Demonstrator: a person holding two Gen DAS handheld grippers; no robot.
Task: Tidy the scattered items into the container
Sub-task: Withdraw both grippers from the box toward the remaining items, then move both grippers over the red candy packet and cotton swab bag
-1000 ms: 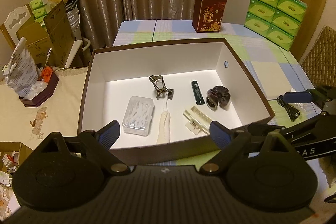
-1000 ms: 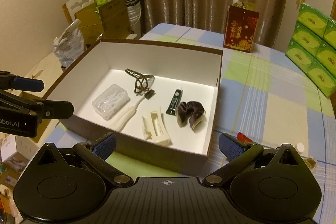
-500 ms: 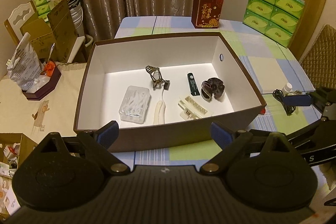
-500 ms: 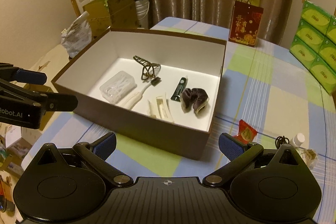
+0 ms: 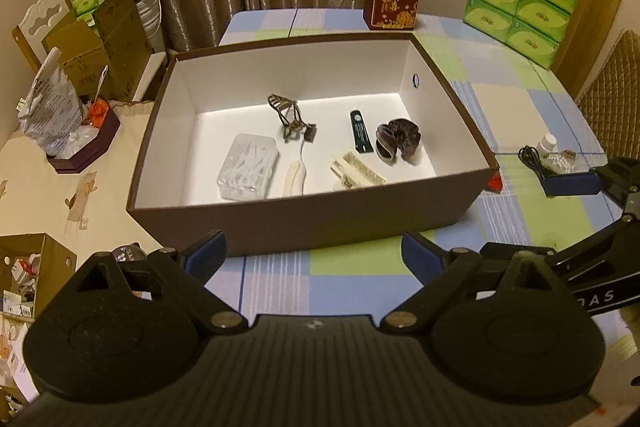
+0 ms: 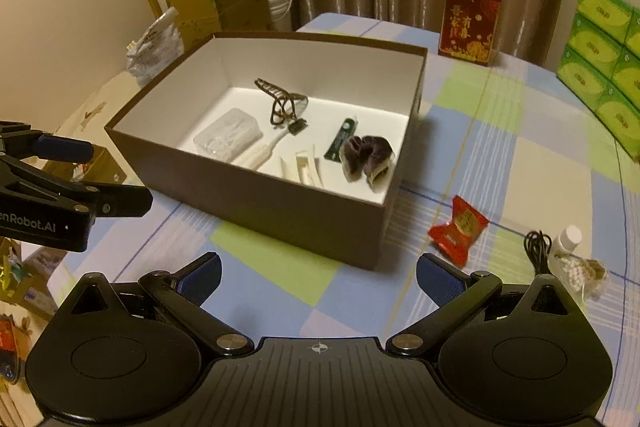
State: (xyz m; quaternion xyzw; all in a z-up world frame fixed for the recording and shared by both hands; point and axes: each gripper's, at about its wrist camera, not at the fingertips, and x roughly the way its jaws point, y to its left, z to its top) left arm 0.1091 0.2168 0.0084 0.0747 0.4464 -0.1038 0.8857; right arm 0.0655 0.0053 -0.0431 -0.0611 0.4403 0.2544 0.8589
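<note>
The brown box (image 6: 304, 215), one container on the checked table (image 6: 500, 131), already holds six things: one clear plastic case (image 5: 249, 167), one dark scrunchie (image 5: 398, 139), one cream clip (image 5: 358, 173), one metal eyelash curler (image 5: 286, 115), one white-handled brush (image 5: 296, 173) and one dark tube (image 5: 361, 137). Four things are left on the table to its right: one red snack packet (image 6: 458, 229), one bead pouch (image 6: 580, 269), one black cable (image 6: 538, 253) and one small white bottle (image 6: 568, 241). By my judgement, over half is done. The left gripper (image 5: 310, 257) and right gripper (image 6: 318, 273) hang near the box's near side, jaws apart, both holding nothing.
</note>
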